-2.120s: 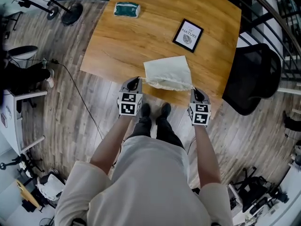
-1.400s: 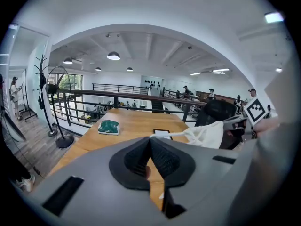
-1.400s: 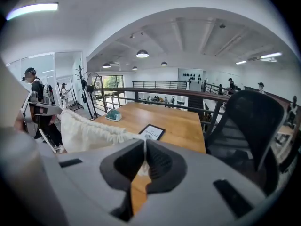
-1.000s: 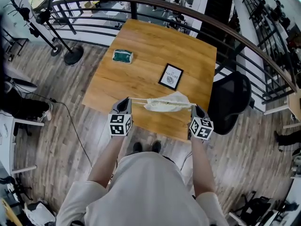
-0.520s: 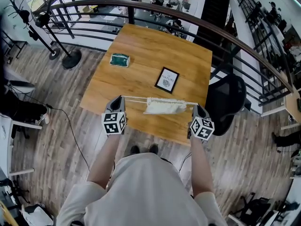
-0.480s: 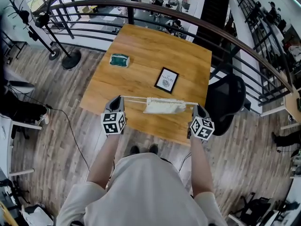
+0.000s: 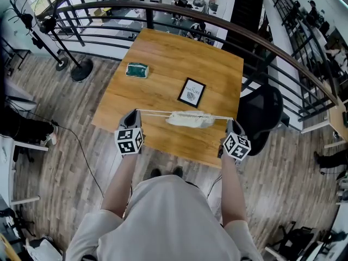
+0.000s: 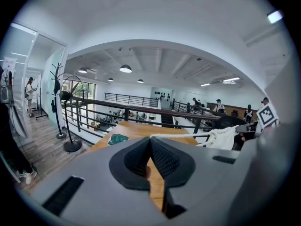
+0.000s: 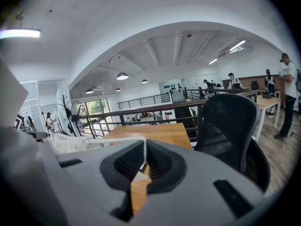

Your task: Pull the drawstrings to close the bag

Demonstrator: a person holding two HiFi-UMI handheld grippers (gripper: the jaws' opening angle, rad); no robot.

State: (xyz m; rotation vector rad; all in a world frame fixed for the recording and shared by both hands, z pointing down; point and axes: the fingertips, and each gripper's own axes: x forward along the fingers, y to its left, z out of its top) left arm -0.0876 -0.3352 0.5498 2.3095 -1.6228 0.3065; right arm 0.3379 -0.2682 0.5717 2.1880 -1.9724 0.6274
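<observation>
The cream drawstring bag [image 7: 189,118] is strung between the claws over the bench's [image 7: 163,53] near edge, its mouth bunched tight. The left claw [image 7: 132,116] is clenched on the left drawstring [image 7: 152,113] and the right claw [image 7: 231,123] on the right drawstring [image 7: 220,117] — both cords taut. Behind, a framed card [image 7: 191,92] lies mid-bench — a teal packet [image 7: 136,70] near the left edge.

We find the table [image 7: 163,80] to be warm-toned wood, smooth, with visible grain and a low sheen. The bag [image 7: 189,118] is off-white cloth, matt and crumpled. Its drawstrings [image 7: 155,112] look like pale woven cord. The left gripper [image 8: 150,139] and the right gripper [image 9: 144,144] have matt grey plastic bodies with black ribbed pads [image 8: 164,158]. The floor [image 7: 70,118] is grey-brown wood plank, matt. The chair [image 9: 225,126] back is dark and matt.
</observation>
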